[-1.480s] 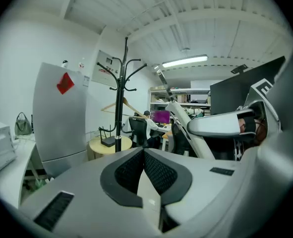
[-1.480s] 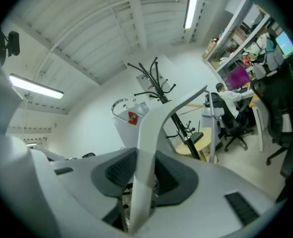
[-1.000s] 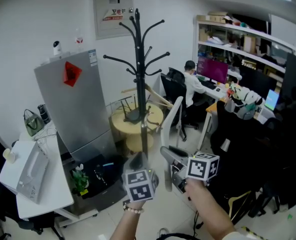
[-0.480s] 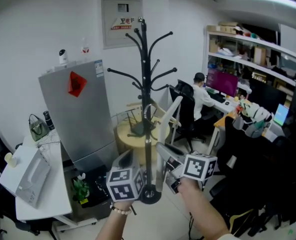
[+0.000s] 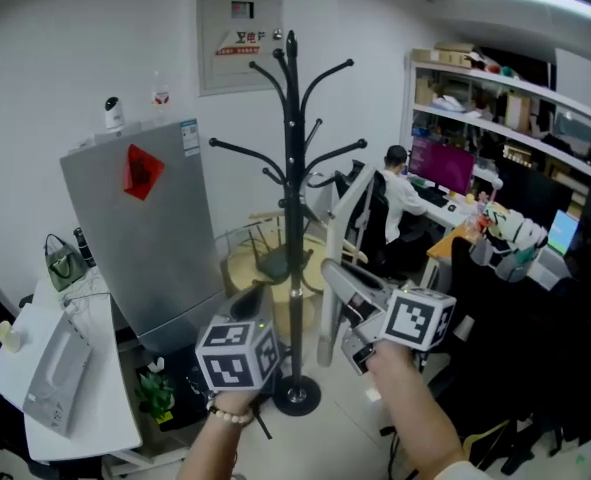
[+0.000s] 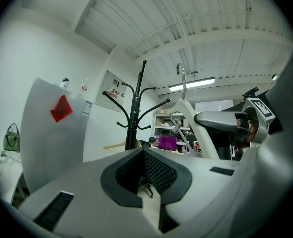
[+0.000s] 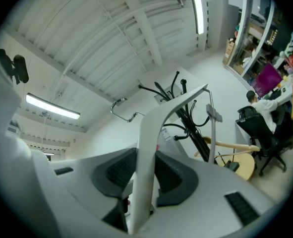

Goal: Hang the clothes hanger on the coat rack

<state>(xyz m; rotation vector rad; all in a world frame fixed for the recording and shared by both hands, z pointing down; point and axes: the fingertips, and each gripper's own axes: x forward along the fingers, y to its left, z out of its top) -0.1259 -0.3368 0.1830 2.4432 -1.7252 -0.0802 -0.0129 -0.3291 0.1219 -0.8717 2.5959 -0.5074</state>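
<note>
Though the right gripper (image 5: 337,280) shows mostly its marker cube in the head view, its own view leaves no doubt: the jaws are clamped on one sloping arm of the white clothes hanger (image 5: 347,223). The pads press the arm from both sides. The arm's lower end runs out of that view at six o'clock, so its tip cannot be seen. The hanger's metal hook is thin and hard to pick out in the head view, where it overlaps the rack's branches. In the left gripper view it stands clear of them, at about two o'clock from the rack's top, on no branch.

The black coat rack (image 5: 292,168) rises at twelve o'clock from the two grippers, and its round base sits on the floor between them. The left gripper (image 5: 250,301) is at seven o'clock from the base, with its jaws pressed together and nothing between them. Its cube hides most of its body.

A grey fridge (image 5: 145,228) stands at nine o'clock from the rack. A seated person (image 5: 395,193) at three o'clock is partly hidden behind a chair.
</note>
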